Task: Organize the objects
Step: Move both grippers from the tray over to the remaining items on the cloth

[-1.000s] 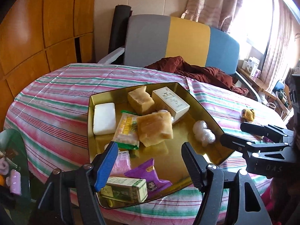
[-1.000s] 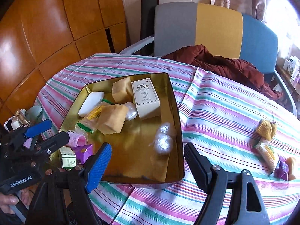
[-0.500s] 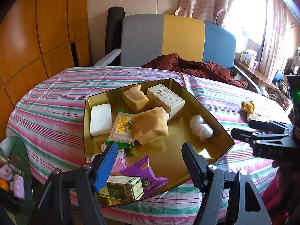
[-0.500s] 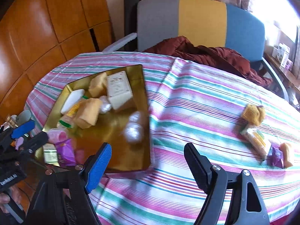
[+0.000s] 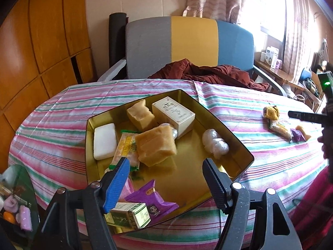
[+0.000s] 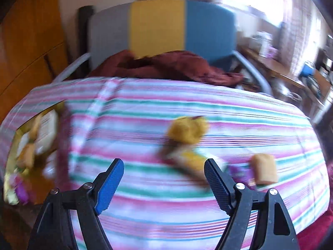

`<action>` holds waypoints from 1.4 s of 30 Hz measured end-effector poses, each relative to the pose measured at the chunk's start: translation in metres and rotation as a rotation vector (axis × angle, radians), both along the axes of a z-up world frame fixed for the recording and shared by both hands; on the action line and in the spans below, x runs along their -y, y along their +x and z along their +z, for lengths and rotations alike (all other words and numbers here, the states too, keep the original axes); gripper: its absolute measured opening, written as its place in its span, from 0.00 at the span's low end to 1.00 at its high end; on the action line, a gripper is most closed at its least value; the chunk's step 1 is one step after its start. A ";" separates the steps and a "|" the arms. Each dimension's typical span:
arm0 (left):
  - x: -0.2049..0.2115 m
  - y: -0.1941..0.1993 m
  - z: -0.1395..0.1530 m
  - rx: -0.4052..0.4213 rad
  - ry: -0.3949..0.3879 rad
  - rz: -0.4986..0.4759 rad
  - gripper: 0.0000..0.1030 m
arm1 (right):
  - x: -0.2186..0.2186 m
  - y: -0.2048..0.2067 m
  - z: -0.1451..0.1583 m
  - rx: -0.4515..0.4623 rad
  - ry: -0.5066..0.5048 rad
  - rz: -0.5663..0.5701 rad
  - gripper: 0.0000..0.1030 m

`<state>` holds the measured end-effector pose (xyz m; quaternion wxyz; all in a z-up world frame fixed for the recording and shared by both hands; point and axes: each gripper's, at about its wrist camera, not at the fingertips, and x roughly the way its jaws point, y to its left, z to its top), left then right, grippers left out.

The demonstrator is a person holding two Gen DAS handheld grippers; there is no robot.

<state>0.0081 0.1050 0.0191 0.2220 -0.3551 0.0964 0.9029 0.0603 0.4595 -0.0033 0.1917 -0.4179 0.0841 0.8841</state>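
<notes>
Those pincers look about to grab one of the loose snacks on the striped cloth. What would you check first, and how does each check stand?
1. Right gripper open and empty: ok.
2. Left gripper open, gripping nothing: ok.
3. Loose items still outside the gold tray: yellow knitted item, yellow packet, purple packet, tan piece: ok.
4. Free space on the tray floor: ok.
5. Right view sharp enough to aim: not ok, blurred.
6. Which item lines up between the right jaws: cannot tell.

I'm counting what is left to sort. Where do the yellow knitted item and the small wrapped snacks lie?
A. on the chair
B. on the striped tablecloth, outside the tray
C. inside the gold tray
B: the yellow knitted item and wrapped snacks lie on the striped tablecloth, apart from the gold tray.
</notes>
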 end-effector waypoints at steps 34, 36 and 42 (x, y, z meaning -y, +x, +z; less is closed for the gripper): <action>-0.128 0.009 0.007 -0.030 -0.092 -0.288 0.71 | -0.109 0.045 -0.022 -0.125 -0.292 -0.359 0.79; -0.144 0.006 0.007 -0.010 -0.082 -0.321 0.71 | -0.116 0.051 -0.023 -0.141 -0.317 -0.394 0.79; -0.200 0.002 -0.001 0.059 -0.053 -0.418 0.71 | -0.137 0.070 -0.028 -0.196 -0.419 -0.491 0.79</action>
